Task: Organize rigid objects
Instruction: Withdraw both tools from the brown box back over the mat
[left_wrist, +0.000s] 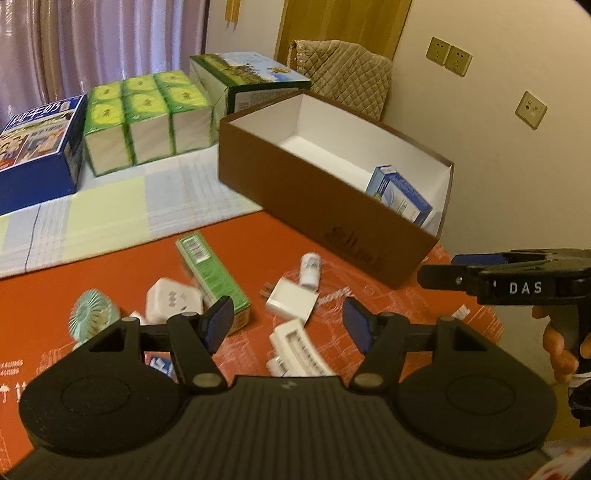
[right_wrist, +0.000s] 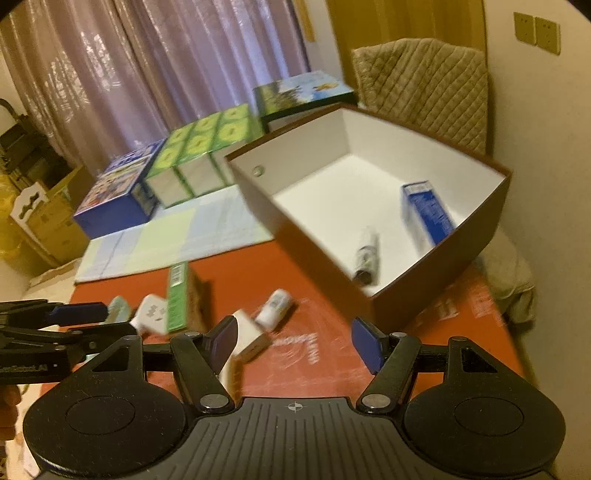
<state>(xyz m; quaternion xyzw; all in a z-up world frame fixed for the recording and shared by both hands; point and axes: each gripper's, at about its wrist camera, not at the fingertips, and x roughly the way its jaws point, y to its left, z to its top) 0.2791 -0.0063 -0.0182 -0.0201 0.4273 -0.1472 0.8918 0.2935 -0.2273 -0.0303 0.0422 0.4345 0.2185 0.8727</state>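
A brown cardboard box (left_wrist: 303, 195) with a white inside stands on the red table; it also shows in the right wrist view (right_wrist: 476, 236). It holds a blue carton (left_wrist: 399, 194) (right_wrist: 424, 210) and a small tube (right_wrist: 365, 258). On the table lie a green carton (left_wrist: 210, 277) (right_wrist: 177, 295), a white bottle (left_wrist: 310, 269) (right_wrist: 275, 304), a white plug (left_wrist: 291, 301) (right_wrist: 251, 334), a white adapter (left_wrist: 173, 304) (right_wrist: 149, 314), a white ridged block (left_wrist: 299, 349) and a teal round fan (left_wrist: 92, 317). My left gripper (left_wrist: 288, 325) is open above them. My right gripper (right_wrist: 293, 341) is open and empty.
Green tissue packs (left_wrist: 147, 118), a blue milk carton box (left_wrist: 40, 144) and a green printed box (left_wrist: 251, 79) stand at the back on a pale checked cloth (left_wrist: 122, 214). A quilted chair (left_wrist: 343, 70) stands behind the brown box.
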